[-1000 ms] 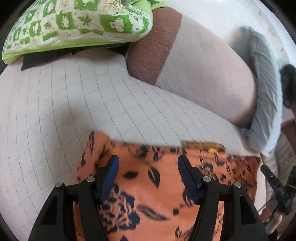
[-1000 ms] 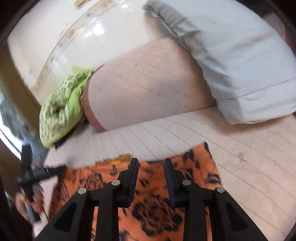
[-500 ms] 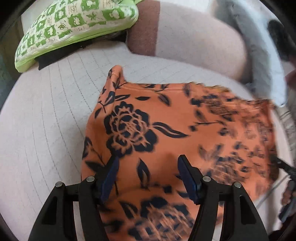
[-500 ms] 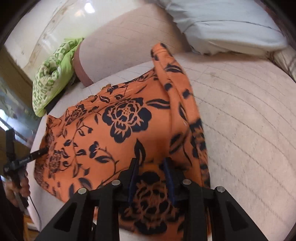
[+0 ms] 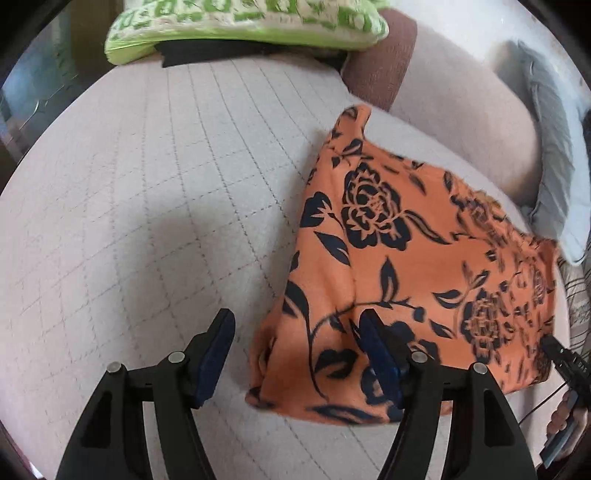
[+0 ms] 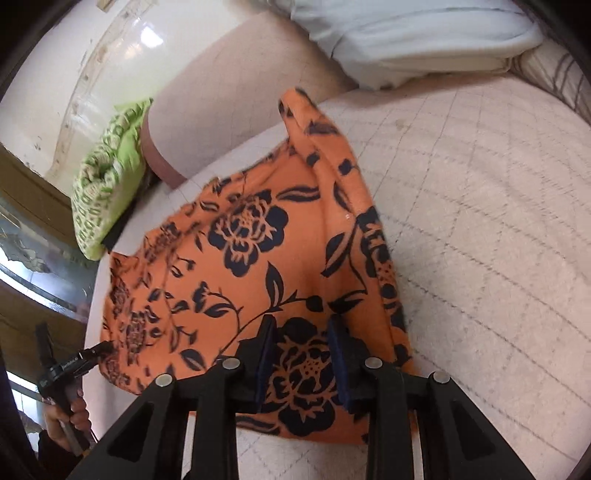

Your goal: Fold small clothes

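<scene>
An orange garment with a dark blue flower print (image 5: pixel 399 258) lies spread on the pale quilted bed cover (image 5: pixel 166 206). My left gripper (image 5: pixel 295 354) is open; its right finger rests over the garment's near left corner, its left finger over bare cover. In the right wrist view the garment (image 6: pixel 258 258) lies ahead. My right gripper (image 6: pixel 301 350) stands over its near edge with the jaws a little apart, cloth showing between them; grip unclear. The left gripper tip (image 6: pixel 92 350) touches the garment's far left edge there.
A green patterned pillow (image 5: pixel 240 26) lies at the head of the bed, on a black cloth. A pink and brown bolster (image 5: pixel 443 110) and a grey-white pillow (image 5: pixel 550 177) lie behind the garment. A white pillow (image 6: pixel 406 37) shows in the right wrist view.
The garment went from held up and bunched to spread flat on the bed. My left gripper has shifted left, off the middle of the cloth. My right gripper's jaws have widened a little.
</scene>
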`<state>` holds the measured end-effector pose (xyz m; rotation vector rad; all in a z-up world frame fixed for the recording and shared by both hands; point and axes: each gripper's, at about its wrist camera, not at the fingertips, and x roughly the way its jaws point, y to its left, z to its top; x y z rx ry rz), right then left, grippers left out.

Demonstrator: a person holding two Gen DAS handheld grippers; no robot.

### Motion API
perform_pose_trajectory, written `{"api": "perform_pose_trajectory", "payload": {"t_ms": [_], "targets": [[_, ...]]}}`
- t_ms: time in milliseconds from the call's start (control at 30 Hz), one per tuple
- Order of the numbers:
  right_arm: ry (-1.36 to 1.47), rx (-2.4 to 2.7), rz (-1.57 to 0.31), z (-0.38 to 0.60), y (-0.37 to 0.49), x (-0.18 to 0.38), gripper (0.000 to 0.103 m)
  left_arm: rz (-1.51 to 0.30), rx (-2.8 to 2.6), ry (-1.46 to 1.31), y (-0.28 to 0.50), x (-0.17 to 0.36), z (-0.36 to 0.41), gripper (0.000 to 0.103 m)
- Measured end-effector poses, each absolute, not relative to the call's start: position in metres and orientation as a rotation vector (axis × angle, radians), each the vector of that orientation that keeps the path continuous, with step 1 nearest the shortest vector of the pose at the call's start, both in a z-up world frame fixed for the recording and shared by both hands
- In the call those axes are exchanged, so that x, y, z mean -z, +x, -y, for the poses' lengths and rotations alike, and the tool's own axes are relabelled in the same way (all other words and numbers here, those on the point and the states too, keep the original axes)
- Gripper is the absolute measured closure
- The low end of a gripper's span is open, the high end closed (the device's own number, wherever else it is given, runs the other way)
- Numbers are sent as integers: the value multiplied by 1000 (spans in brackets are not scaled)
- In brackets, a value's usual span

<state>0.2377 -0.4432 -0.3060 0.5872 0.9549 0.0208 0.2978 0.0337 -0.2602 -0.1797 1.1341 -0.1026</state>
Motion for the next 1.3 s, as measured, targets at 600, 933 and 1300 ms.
{"api": "perform_pose_trajectory", "payload": {"t_ms": [600,933,1300], "targets": [[1114,-188,-923,430,156,335,37,-1215,226,-669,241,285,-23,24],[1197,-81,-858,439,185,358,36,-1111,167,-932,266,301,-26,15],[1204,-46,-764,441,211,359,58,-980,165,-945,284,301,-25,21]]}}
